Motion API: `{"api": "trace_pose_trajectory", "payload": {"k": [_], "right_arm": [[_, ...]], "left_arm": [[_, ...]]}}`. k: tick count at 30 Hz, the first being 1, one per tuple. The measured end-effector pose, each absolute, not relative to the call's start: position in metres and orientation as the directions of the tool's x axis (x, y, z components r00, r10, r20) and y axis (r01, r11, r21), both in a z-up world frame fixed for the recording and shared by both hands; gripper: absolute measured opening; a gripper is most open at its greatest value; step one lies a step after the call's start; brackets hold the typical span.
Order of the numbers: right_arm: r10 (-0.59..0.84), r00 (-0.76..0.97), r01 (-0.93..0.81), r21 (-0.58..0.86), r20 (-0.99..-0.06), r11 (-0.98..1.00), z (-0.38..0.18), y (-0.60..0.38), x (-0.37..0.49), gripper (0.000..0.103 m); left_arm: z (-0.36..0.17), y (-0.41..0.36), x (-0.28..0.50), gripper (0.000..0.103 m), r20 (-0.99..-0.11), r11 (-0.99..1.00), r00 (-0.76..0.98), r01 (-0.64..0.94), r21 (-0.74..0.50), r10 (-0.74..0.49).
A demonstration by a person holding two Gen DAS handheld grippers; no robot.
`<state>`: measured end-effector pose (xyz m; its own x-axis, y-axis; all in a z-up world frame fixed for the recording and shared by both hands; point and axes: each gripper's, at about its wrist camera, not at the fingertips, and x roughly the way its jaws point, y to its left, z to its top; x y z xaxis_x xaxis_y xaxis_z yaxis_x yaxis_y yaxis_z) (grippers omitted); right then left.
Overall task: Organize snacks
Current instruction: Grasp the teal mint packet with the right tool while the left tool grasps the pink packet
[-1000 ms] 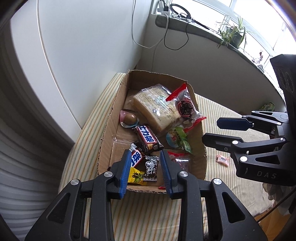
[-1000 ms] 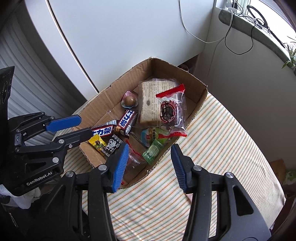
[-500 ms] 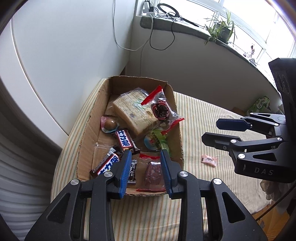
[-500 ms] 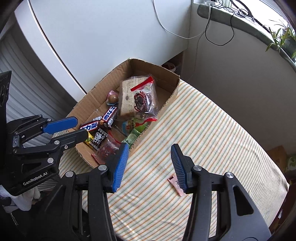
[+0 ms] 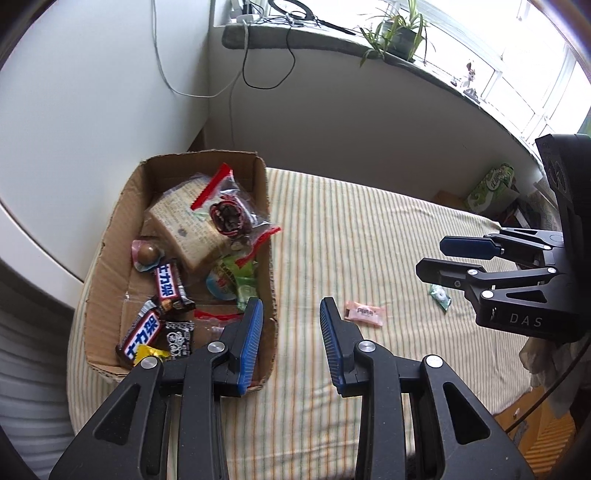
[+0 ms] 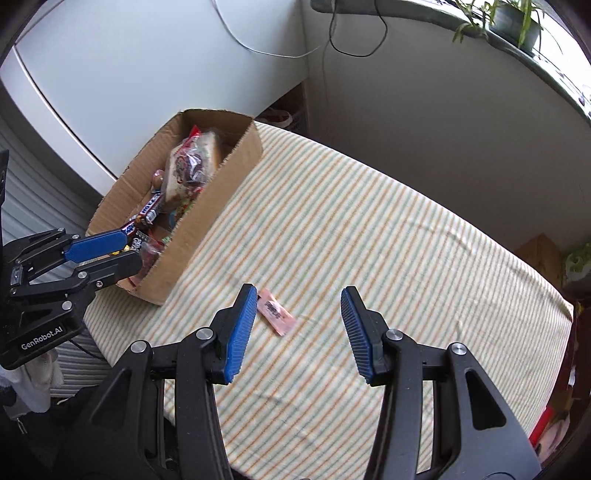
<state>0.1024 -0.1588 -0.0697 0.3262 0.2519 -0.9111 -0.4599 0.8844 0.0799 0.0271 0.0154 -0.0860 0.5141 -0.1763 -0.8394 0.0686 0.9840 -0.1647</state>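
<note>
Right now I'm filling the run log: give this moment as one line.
left gripper: open, empty | right gripper: open, empty | pink flat candy sachet: on striped cloth, outside brown cardboard box | small green wrapped sweet: also outside

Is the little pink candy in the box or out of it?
Out. The pink candy lies flat on the striped cloth, apart from the cardboard box, with no claw touching it.

White wall (image 5: pixel 92 92), sunlit windowsill (image 5: pixel 424 70), potted plant (image 5: pixel 399 29), striped tablecloth (image 5: pixel 369 236)
</note>
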Motion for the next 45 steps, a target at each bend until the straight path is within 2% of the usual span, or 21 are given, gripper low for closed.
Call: {"api": "trace_pose_trajectory", "payload": {"k": [6,8,19,36,45], "right_arm": [[0.219,0.312,-0.415,0.076,-0.925,0.907,-0.084,-0.199,0.098,0.05],[0.208,0.299,-0.411,0.072,-0.931,0.909,-0.091,-0.209,0.095,0.05],[0.192,0.217,-0.411,0.089,-0.957,0.907,-0.132,-0.248,0.087,0.05],[0.209,0.188,-0.39,0.123,-0.96,0.913,-0.163,-0.257,0.11,0.05],[0.226,0.178,-0.386,0.143,-0.958,0.911,-0.167,-0.261,0.112,0.05]], "left_arm": [[-0.093,-0.014,0.025,0.031,-0.847,0.977,0.487,0.115,-0.182,-0.215],[-0.097,-0.022,0.024,0.038,-0.851,0.973,0.472,0.121,-0.198,-0.232],[-0.137,-0.06,0.03,0.038,-0.885,0.955,0.359,0.133,-0.265,-0.295],[-0.178,-0.061,0.067,0.038,-0.916,0.944,0.234,0.027,-0.329,-0.326],[-0.184,-0.064,0.081,0.039,-0.916,0.943,0.234,0.003,-0.334,-0.325]]}}
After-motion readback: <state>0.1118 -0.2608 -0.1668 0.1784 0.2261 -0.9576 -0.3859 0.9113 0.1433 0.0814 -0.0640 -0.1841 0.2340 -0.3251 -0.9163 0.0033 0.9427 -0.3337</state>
